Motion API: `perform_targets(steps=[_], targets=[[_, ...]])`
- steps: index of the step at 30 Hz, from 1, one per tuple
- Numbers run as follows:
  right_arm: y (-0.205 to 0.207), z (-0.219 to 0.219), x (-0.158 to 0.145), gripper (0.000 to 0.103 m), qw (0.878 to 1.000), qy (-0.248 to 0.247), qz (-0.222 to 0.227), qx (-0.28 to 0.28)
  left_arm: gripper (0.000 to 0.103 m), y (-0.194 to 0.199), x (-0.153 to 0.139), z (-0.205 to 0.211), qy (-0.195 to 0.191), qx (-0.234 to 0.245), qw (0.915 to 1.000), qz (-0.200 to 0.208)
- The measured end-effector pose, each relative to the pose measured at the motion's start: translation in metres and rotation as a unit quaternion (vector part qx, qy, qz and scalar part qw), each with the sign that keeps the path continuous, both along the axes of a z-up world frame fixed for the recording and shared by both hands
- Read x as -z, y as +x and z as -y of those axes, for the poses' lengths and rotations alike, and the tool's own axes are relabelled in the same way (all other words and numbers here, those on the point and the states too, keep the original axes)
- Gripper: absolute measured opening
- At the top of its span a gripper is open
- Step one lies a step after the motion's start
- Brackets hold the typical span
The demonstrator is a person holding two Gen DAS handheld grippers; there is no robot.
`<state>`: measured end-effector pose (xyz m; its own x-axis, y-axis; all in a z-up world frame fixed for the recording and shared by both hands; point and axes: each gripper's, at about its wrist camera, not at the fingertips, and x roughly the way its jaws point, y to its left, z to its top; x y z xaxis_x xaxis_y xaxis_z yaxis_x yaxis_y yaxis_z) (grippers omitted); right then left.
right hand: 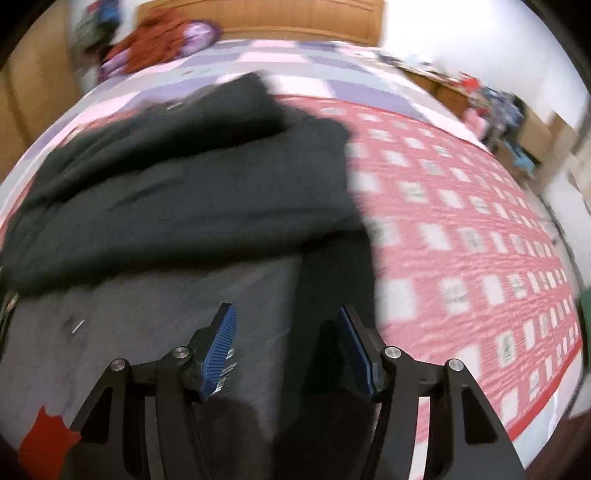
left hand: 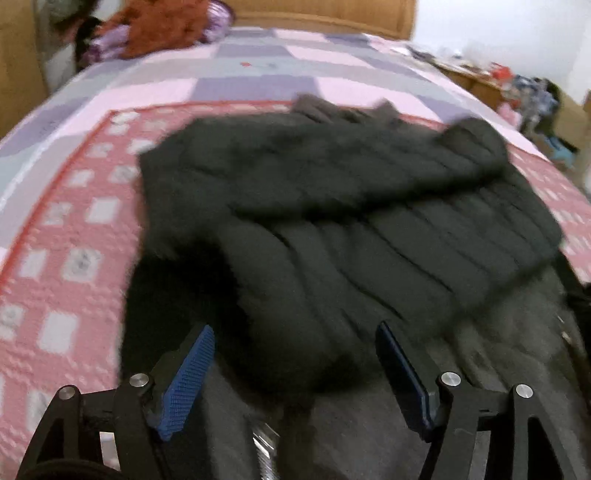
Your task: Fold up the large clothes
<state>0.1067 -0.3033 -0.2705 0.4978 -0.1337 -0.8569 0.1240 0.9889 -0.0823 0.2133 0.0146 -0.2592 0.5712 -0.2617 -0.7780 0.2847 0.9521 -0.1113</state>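
A large black quilted jacket (left hand: 351, 206) lies partly folded on the bed, with grey lining (left hand: 351, 424) showing near me. It also shows in the right wrist view (right hand: 184, 192), with grey lining (right hand: 147, 314) below the black part. My left gripper (left hand: 295, 336) is open above the jacket's near part, with nothing between its blue pads. My right gripper (right hand: 288, 314) is open over the jacket's right side, holding nothing. Both views are blurred.
The bed has a pink checked quilt (left hand: 74, 229) over a purple and pink cover (left hand: 258, 74). Orange and purple clothes (left hand: 155, 26) pile at the wooden headboard (left hand: 325, 14). A cluttered table (left hand: 517, 85) stands at the right. A red patch (right hand: 44, 439) shows at lower left.
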Motion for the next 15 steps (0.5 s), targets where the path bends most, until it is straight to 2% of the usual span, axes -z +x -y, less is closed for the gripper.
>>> perform_targets(steps=[4, 6, 7, 9, 11, 13, 14, 15], targets=[[-0.021, -0.078, 0.011, 0.060, 0.996, 0.004, -0.019, -0.090, 0.077, -0.041, 0.027, 0.018, 0.022, 0.051, 0.9976, -0.042], [-0.033, -0.107, 0.016, 0.060, 0.991, -0.014, -0.020, -0.130, 0.077, -0.054, 0.042, 0.016, 0.045, 0.058, 0.9959, -0.052], [-0.039, -0.112, 0.017, 0.060, 0.990, -0.031, -0.016, -0.138, 0.077, -0.060, 0.046, 0.008, 0.044, 0.058, 0.9961, -0.049], [-0.050, -0.100, 0.020, 0.060, 0.990, -0.036, -0.014, -0.138, 0.075, -0.068, 0.043, -0.004, 0.029, 0.065, 0.9968, -0.037], [-0.061, -0.070, 0.020, 0.068, 0.993, -0.026, -0.018, -0.114, 0.073, -0.073, 0.038, -0.009, 0.034, 0.078, 0.9959, -0.031], [-0.071, -0.044, 0.018, 0.071, 0.995, -0.030, -0.021, -0.088, 0.075, -0.079, 0.034, -0.019, 0.060, 0.059, 0.9962, -0.023], [-0.078, -0.028, 0.018, 0.072, 0.996, -0.053, -0.031, -0.061, 0.075, -0.081, 0.034, -0.032, 0.064, 0.036, 0.9970, -0.026], [-0.085, -0.015, 0.018, 0.073, 0.997, -0.055, -0.036, -0.045, 0.076, -0.083, 0.034, -0.042, 0.060, 0.022, 0.9975, -0.031]])
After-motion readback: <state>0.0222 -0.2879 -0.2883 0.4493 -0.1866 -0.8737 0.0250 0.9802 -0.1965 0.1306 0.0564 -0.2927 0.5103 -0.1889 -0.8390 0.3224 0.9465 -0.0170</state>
